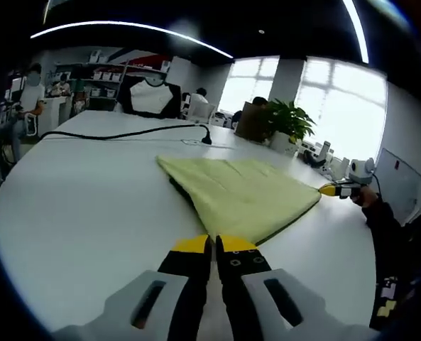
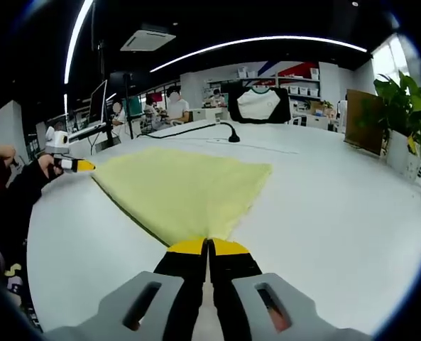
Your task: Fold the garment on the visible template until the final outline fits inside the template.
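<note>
Yellow-tipped hand-held gripper (image 1: 214, 245), soft yellow garment (image 1: 242, 192)

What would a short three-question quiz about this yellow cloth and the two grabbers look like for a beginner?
1. True or false: the yellow garment lies on a white table.
2. What is each gripper doing? A) both shut on the garment's edge; B) both open in the air; C) one holds the plant.
3. Fill in: the black ____ runs across the table beyond the garment.

Key
1. True.
2. A: the left gripper and the right gripper each pinch a corner of the garment; each also shows far off in the other's view.
3. Cable.
</note>
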The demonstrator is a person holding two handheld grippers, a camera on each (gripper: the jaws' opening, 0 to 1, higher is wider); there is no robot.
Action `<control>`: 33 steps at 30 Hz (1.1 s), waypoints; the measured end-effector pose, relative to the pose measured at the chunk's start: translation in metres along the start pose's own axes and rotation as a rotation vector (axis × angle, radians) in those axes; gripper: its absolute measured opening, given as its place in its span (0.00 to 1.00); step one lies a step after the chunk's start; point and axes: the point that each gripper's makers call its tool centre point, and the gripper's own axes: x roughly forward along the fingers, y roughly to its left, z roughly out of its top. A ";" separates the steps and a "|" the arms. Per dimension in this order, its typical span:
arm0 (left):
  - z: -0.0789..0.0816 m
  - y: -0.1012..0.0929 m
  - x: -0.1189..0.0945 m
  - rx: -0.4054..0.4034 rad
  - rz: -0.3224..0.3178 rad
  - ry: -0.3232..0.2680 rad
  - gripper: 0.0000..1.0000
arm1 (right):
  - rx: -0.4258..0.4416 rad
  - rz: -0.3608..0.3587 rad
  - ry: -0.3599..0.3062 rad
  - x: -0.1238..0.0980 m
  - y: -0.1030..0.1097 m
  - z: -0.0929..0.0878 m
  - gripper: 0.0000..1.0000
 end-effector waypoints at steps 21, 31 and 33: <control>0.044 -0.037 -0.055 0.183 0.180 -0.228 0.34 | 0.065 -0.282 -0.324 -0.076 -0.012 0.031 0.14; 0.068 -0.062 -0.094 0.225 0.255 -0.320 0.75 | 0.048 -0.327 -0.325 -0.121 -0.004 0.034 0.23; 0.071 -0.063 -0.100 0.250 0.282 -0.323 0.81 | 0.054 -0.342 -0.350 -0.131 -0.005 0.038 0.24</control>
